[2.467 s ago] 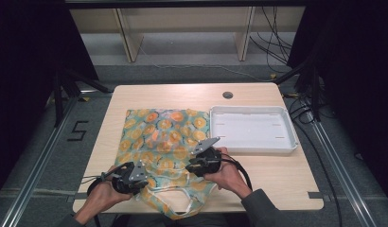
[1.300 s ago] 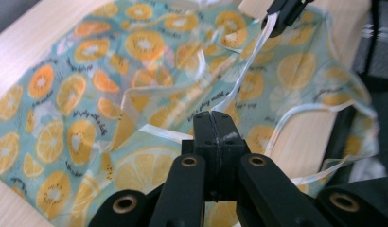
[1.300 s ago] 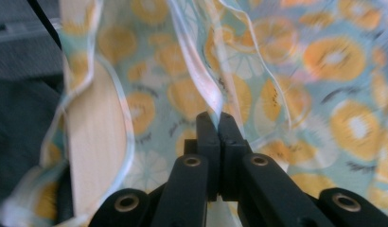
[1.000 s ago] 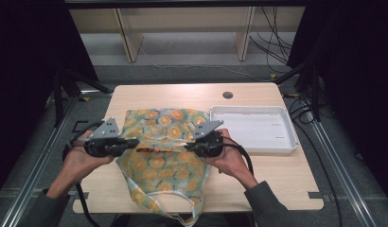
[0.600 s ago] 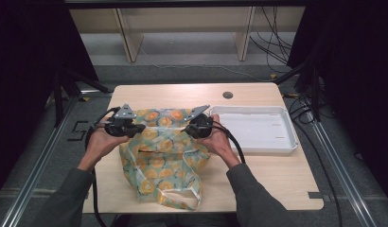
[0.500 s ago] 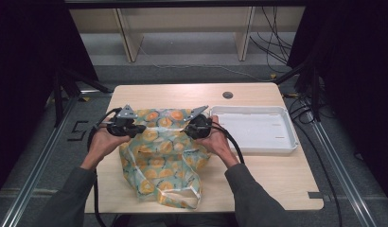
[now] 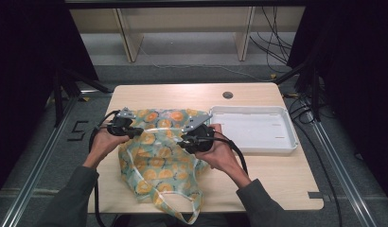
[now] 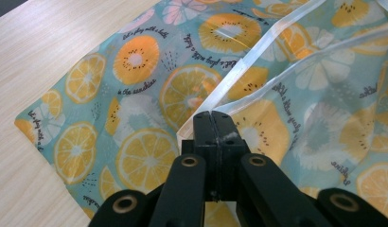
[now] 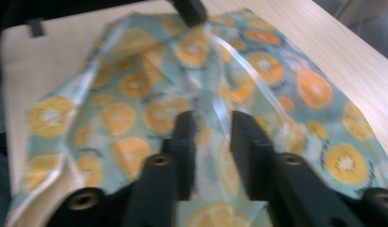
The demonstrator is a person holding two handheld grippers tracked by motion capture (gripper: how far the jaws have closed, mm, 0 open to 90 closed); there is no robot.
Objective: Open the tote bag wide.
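Observation:
A light-blue cloth bag point(image 7: 159, 158) printed with orange and kiwi slices lies crumpled on the wooden table point(image 7: 277, 179). My left gripper point(image 7: 136, 134) is at the bag's far-left part, its jaws shut on a white-trimmed edge of the bag point(image 8: 135, 94); the pads point(image 8: 213, 116) meet over the trim. My right gripper point(image 7: 181, 143) hovers over the bag's far-right part. Its jaws have just been opening, and in the right gripper view a gap point(image 9: 211, 118) stands between them, with the bag's point(image 9: 135, 118) white trim lying loose in it. The left gripper's tip point(image 9: 189, 9) shows beyond.
A white shallow tray point(image 7: 251, 109) stands to the right of the bag, close to my right hand. A round cable hole point(image 7: 227, 94) sits near the table's far edge. The bag's handle loop point(image 7: 182, 213) hangs over the near edge.
Both hands carried the bag's top edge toward the far side and lowered it onto the table. The right gripper's jaws have parted off the cloth and it drew back a little.

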